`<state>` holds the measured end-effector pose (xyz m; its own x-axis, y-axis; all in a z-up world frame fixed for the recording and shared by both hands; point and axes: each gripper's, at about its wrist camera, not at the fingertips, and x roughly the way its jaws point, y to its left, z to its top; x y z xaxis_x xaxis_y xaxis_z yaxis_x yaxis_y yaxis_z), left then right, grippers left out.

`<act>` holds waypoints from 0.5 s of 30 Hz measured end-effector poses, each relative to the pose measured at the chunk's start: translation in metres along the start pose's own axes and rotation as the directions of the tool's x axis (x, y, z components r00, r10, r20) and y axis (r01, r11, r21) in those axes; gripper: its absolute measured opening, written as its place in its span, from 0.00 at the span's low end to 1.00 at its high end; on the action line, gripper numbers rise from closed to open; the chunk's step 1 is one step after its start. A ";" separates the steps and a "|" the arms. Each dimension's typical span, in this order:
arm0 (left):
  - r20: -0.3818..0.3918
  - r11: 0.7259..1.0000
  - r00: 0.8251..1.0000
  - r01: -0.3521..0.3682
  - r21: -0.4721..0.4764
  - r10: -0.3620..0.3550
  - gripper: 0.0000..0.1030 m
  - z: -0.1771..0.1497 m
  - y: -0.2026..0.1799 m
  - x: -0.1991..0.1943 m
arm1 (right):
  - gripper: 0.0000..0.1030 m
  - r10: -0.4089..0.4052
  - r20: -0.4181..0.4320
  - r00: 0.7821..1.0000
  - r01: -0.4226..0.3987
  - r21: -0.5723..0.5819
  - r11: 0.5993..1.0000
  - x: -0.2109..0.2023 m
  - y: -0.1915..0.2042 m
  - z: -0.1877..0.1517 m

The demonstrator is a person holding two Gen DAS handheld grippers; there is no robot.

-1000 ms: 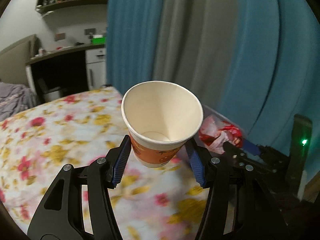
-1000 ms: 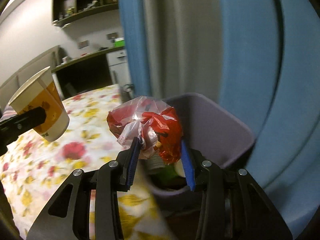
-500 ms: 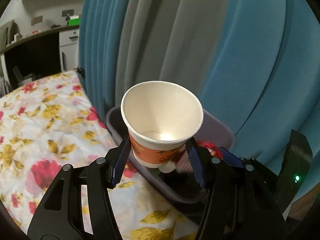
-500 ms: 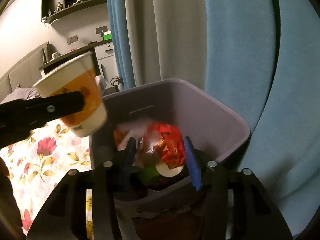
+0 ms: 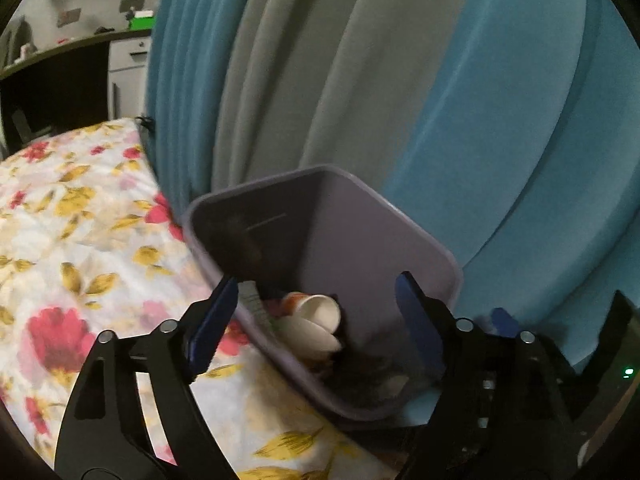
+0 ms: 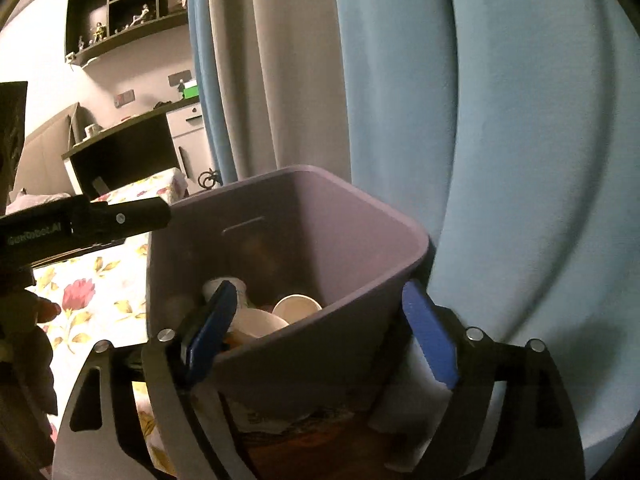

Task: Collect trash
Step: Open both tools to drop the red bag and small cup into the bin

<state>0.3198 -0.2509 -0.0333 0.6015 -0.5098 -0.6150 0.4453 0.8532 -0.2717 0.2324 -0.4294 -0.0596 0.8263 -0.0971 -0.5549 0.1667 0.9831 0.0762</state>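
Note:
A purple plastic bin (image 5: pixel 416 240) (image 6: pixel 340 216) stands between the flowered bed and the blue curtain. Paper cups (image 5: pixel 316 312) (image 6: pixel 298 308) lie inside it among other trash; the red bag cannot be made out. My left gripper (image 5: pixel 316 318) hovers over the bin's near edge, its jaws opening wide with nothing between the pads. My right gripper (image 6: pixel 318 320) hangs at the bin's near wall, its jaws also opening and holding nothing. The left gripper's black finger (image 6: pixel 120 218) shows at the left of the right wrist view.
The bed with a flowered cover (image 5: pixel 72 248) lies left of the bin. Blue and grey curtains (image 5: pixel 360 80) hang right behind it. A dark desk and white drawer unit (image 6: pixel 188 136) stand far back, shelves (image 6: pixel 120 8) above. A hand (image 6: pixel 28 320) shows at the left edge.
Both grippers moved over the bin and opened. The paper cup left the left jaws and the red bag left the right jaws; the cup now lies in the bin.

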 end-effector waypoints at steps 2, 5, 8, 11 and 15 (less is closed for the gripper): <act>0.029 0.998 0.998 -0.054 0.012 0.053 0.83 -0.003 0.003 -0.013 | 0.86 -0.007 0.014 1.000 0.007 -0.020 1.000 -0.009 0.005 0.000; 0.079 0.983 0.982 -0.176 0.046 0.172 0.90 -0.014 0.007 -0.042 | 0.92 -0.014 0.047 0.999 0.016 -0.043 0.999 -0.024 0.015 0.000; 0.145 0.963 0.956 -0.264 0.051 0.254 0.94 -0.030 0.014 -0.078 | 0.95 -0.005 0.071 0.997 0.008 -0.050 0.999 -0.039 0.028 -0.002; 0.180 0.954 0.938 -0.301 0.004 0.295 0.94 -0.048 0.025 -0.116 | 0.95 0.010 0.081 0.997 -0.005 -0.067 0.998 -0.053 0.043 -0.005; 0.224 0.927 0.901 -0.372 -0.044 0.372 0.94 -0.073 0.033 -0.163 | 0.95 0.049 0.090 0.995 -0.042 -0.085 0.996 -0.073 0.065 -0.011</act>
<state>0.1876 -0.1314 0.0040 0.8561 -0.1670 -0.4890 0.1600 0.9855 -0.0564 0.1767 -0.3565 -0.0232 0.8788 -0.0620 -0.4732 0.0858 0.9959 0.0289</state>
